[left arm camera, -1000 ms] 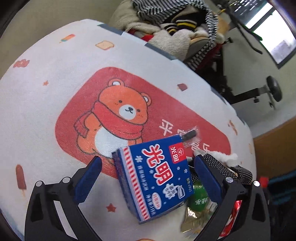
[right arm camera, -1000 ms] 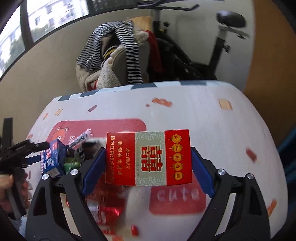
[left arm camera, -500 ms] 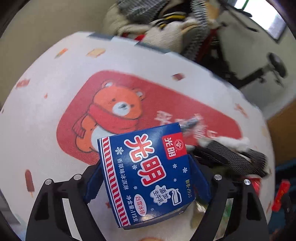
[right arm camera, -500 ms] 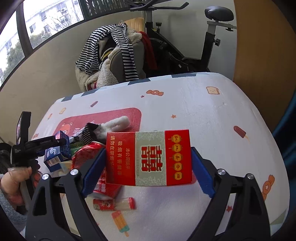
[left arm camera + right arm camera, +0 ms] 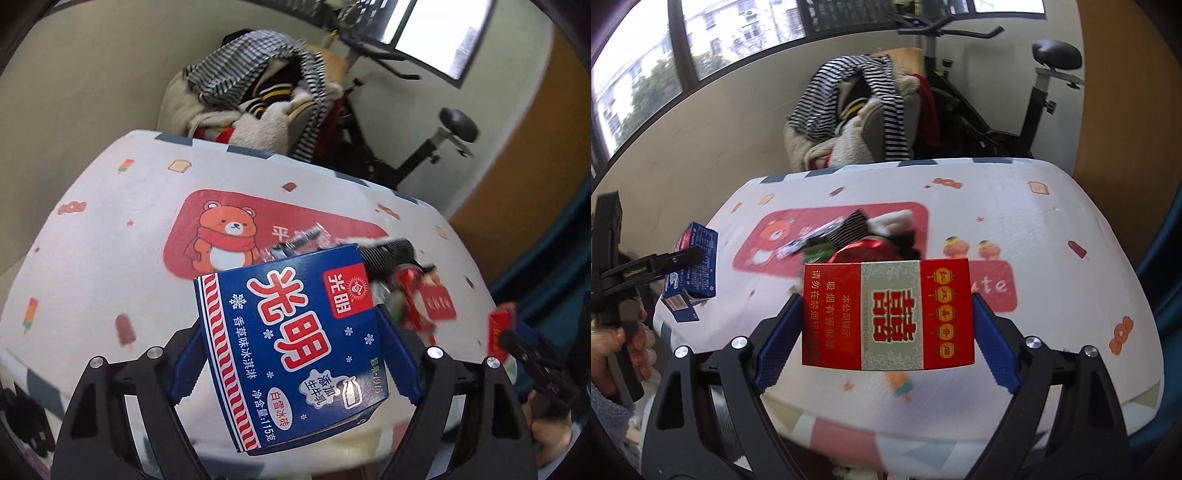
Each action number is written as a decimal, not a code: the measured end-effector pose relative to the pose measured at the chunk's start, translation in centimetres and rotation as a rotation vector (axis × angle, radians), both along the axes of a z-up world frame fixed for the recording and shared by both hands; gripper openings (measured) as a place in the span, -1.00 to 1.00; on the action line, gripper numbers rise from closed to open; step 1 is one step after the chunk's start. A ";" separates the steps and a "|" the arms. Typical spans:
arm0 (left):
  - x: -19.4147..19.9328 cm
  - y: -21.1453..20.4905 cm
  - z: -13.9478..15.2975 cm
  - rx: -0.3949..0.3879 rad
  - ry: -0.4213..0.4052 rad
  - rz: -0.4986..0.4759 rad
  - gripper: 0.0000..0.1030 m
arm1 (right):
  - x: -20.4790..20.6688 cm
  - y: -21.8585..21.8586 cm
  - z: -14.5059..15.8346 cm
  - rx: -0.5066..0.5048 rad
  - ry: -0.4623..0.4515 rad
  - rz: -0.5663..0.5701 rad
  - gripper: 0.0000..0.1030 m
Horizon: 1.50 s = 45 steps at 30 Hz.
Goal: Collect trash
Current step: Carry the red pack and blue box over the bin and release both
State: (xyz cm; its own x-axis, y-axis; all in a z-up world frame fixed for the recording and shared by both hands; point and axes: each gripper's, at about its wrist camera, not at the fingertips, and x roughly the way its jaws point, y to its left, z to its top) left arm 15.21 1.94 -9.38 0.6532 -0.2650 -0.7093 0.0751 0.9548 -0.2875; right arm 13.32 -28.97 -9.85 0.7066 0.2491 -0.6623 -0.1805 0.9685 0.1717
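Two boxes gripped, both lifted off the surface

Two tools are seen, each clamped on a box. The left tool (image 5: 291, 354) is closed on a blue ice-cream carton (image 5: 295, 339), its blue pads pressed against the carton's two sides; its jaws have just been closing, with the carton between them. The carton is held tilted, above the near edge of the surface (image 5: 110, 229), clear of the cloth. In the right wrist view the same carton (image 5: 696, 258) is seen at far left, pinched in the left tool, with a hand (image 5: 617, 350) on the handle below.

The right tool (image 5: 886, 332) is shut on a red cigarette pack (image 5: 886, 314), pads against its short ends, and the pack is held level above the surface's near half.

A heap of trash (image 5: 864, 240) is left on the surface beyond the pack: a red foil wrapper, a clear wrapper, a dark checked item and something white and fluffy; details are blurred. The heap lies on the red bear print (image 5: 225, 236) of the cloth.

A chair piled with striped clothes (image 5: 857, 110) and an exercise bike (image 5: 1034, 92) are seen behind the surface.
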 end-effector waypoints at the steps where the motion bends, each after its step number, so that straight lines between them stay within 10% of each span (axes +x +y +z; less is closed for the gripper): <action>1: -0.8 0.0 0.1 -0.002 -0.008 -0.008 0.58 | -0.7 0.5 0.1 -0.002 -0.001 0.010 0.68; 16: -12.2 1.2 0.1 0.004 -0.112 -0.108 0.58 | -9.5 5.7 -2.3 -0.050 0.037 0.095 0.68; 45: -16.2 3.2 -2.7 -0.019 -0.099 -0.052 0.59 | -13.1 9.0 -7.8 -0.094 0.137 0.191 0.69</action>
